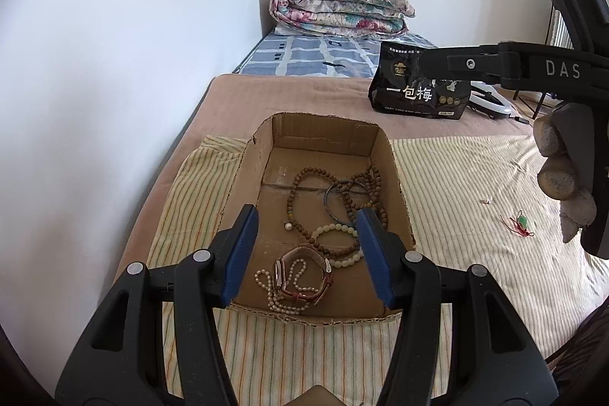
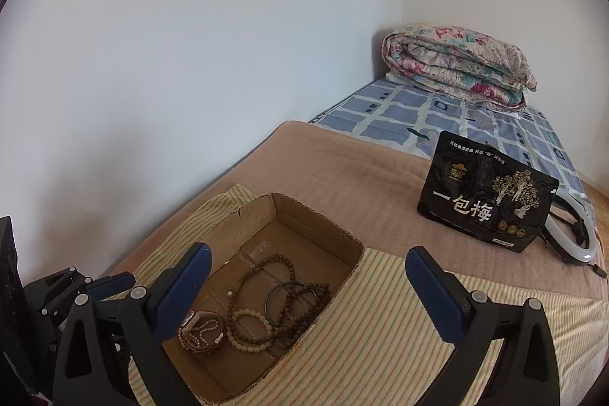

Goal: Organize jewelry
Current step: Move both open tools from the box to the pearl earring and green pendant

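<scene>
An open cardboard box lies on a striped cloth on the bed. In it lie brown bead strings, a dark bangle, a pale bead bracelet, a pearl string and a watch with a brown strap. My left gripper is open and empty above the box's near half. My right gripper is open and empty, over the box's right edge. A small red-and-green charm lies on the cloth to the right of the box.
A black snack bag stands behind the box, a white ring light beside it. A folded floral quilt lies at the far end. The wall runs along the bed's left side. A tiny white bit lies on the cloth.
</scene>
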Motion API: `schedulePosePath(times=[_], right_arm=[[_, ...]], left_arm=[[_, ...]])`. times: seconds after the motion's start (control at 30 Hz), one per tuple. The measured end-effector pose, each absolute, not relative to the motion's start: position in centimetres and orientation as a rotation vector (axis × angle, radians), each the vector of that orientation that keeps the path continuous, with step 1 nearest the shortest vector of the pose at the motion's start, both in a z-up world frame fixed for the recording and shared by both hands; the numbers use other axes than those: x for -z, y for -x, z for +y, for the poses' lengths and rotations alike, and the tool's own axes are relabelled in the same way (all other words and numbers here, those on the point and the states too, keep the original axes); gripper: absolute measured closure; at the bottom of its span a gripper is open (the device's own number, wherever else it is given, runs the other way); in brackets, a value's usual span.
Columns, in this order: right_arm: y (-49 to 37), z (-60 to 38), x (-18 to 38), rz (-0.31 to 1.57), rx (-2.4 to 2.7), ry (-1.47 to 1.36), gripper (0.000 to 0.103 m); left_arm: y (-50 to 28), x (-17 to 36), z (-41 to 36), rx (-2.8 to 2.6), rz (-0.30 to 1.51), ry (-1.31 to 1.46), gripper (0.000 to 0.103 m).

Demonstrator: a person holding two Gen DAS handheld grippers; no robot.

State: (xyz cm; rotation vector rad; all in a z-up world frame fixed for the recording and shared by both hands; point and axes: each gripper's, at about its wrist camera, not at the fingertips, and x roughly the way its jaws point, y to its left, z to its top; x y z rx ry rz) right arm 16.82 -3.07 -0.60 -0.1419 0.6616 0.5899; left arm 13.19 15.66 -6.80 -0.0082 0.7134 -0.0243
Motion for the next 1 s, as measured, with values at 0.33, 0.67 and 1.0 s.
schedulePosePath(times=[0.33,0.67,1.0], right_arm=[[-14.2,-8.3,-1.5,0.601,-0.491,0.162,0.000],[-11.7,-15.0,-3.6,0.556,-0.419,0.135,0.000],[-10.1,-23.7,-3.2,0.562,-0.338,0.117,0.000]], left_arm=[[-12.4,5.2,12.6,0.060,0.690,-0.023,0.048],[-12.4,4.2,8.7,0.117,0.674,-0.049,0.048],[-13.6,4.7,4.3,0.200,0.687,-0.052,0.048]])
